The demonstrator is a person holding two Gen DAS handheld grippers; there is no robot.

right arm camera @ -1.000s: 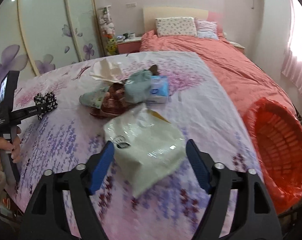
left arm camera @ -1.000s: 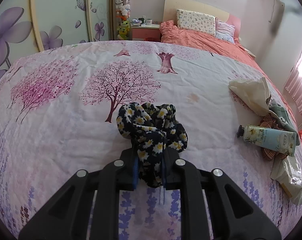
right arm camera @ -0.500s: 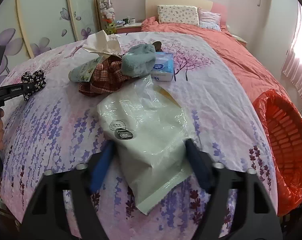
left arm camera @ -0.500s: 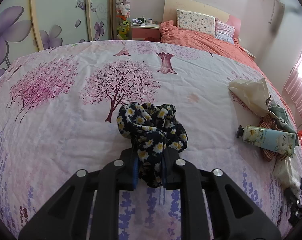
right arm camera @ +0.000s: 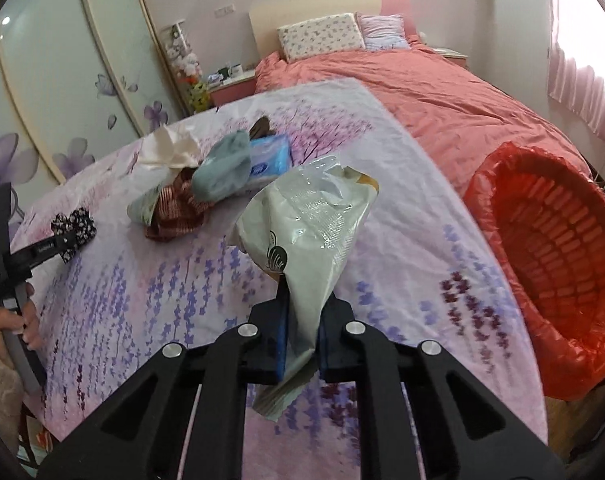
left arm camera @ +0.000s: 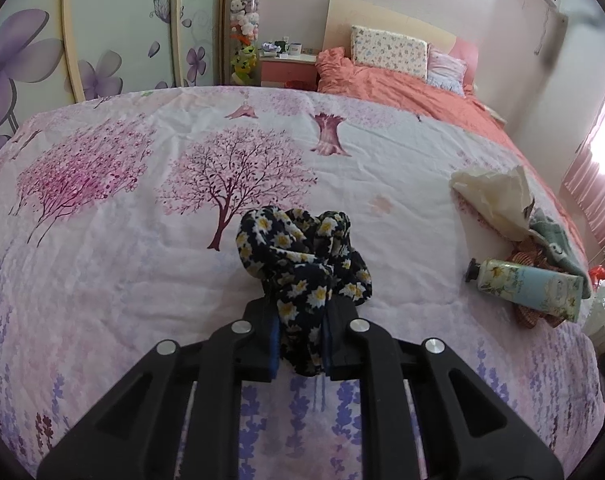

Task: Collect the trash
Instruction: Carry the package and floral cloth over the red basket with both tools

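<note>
My right gripper [right arm camera: 302, 312] has its jaws closing on a crumpled whitish plastic bag [right arm camera: 306, 224]; both pads press its lower end and the bag stands up off the floral bedspread [right arm camera: 142, 300]. A red-lined trash basket [right arm camera: 498, 184] sits off the bed's right edge. My left gripper [left arm camera: 300, 320] is shut on a dark daisy-print scrunchie [left arm camera: 302, 256] above the bedspread. In the right wrist view that scrunchie [right arm camera: 78, 224] shows at far left.
A pile lies mid-bed: crumpled tissue [right arm camera: 170, 148], teal sock [right arm camera: 226, 172], blue tissue pack [right arm camera: 270, 160], checked cloth [right arm camera: 174, 212]. A hand cream tube [left arm camera: 530, 284] lies beside them. A person's hand [right arm camera: 26, 320] grips the left tool. A pink bed stands behind.
The right jaws went from wide around the flat bag to pinched on it, and the bag now stands crumpled off the bed. The right view tilted. The left gripper stayed put.
</note>
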